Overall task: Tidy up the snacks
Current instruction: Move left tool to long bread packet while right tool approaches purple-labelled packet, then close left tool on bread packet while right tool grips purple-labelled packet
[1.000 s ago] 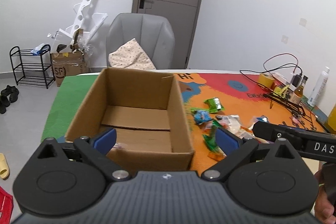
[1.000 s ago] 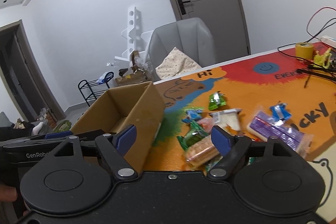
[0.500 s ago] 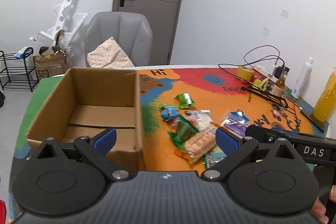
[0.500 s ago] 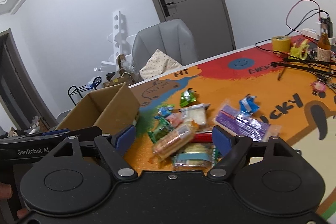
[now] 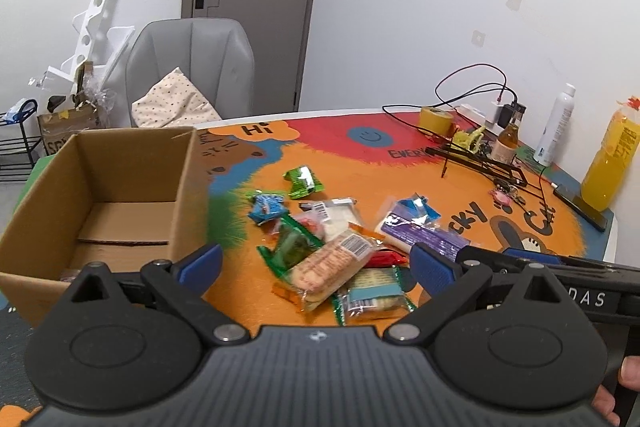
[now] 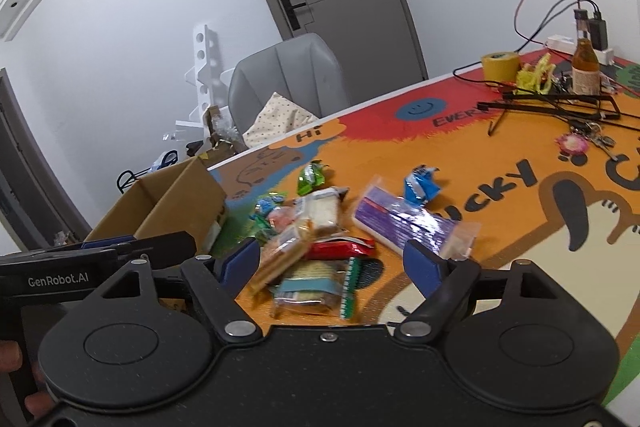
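Observation:
An open cardboard box [image 5: 132, 163] stands at the left of the colourful table mat, and the part of its floor that shows is bare. To its right lies a loose pile of snacks: a cracker pack [image 5: 332, 267], a purple pack [image 5: 420, 235], a green packet [image 5: 302, 181] and a blue packet [image 5: 266, 207]. My left gripper [image 5: 316, 265] hovers open above the near side of the pile, holding nothing. My right gripper [image 6: 332, 263] is also open and empty, just short of a teal-banded pack [image 6: 308, 291] and a red pack [image 6: 340, 249]. The box [image 6: 176, 203] sits left of it.
At the far right of the table are a yellow tape roll [image 5: 436, 119], a brown bottle [image 5: 506, 143], a white spray can [image 5: 556, 127], an orange drink bottle [image 5: 608, 163], cables, keys and a phone. A grey chair [image 5: 192, 67] stands behind the table.
Both views have swung right, away from the box and onto the snack pile, which now sits between the fingers. Both grippers stay open and empty.

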### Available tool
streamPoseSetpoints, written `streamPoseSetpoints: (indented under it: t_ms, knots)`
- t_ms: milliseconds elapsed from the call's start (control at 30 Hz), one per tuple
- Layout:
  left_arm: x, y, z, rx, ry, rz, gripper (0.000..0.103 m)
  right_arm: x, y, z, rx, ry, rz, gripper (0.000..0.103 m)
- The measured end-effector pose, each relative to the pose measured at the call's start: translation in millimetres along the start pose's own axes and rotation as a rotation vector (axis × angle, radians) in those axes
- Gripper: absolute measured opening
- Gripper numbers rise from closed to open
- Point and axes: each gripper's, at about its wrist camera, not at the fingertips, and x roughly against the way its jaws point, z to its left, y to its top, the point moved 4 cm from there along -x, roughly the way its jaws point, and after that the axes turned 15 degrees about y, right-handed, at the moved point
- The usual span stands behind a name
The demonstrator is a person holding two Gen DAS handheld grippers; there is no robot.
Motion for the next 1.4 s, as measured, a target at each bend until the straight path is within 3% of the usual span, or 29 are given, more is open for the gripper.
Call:
streamPoseSetpoints:
  t_ms: [267,633,1000,1400]
  knots:
    - [-21,-3,-18,-0.024,-0.01,0.026,0.095,-6,0,-30,-0.05,-0.014,0.002,0.076]
    - [-68,-3,-36,-0.047,-0.007,0.106,0.067,-30,13,-56,-0.062,0.005,0.016,0.07]
    - [-103,-8,-43,-0.071,0.002,0.168,0.067,-53,20,-70,-0.051,0.0,0.021,0.07]
    - [-107,-17,-36,-0.061,0.009,0.208,0.068,-67,34,-65,-0.005,-0.009,-0.014,0.071]
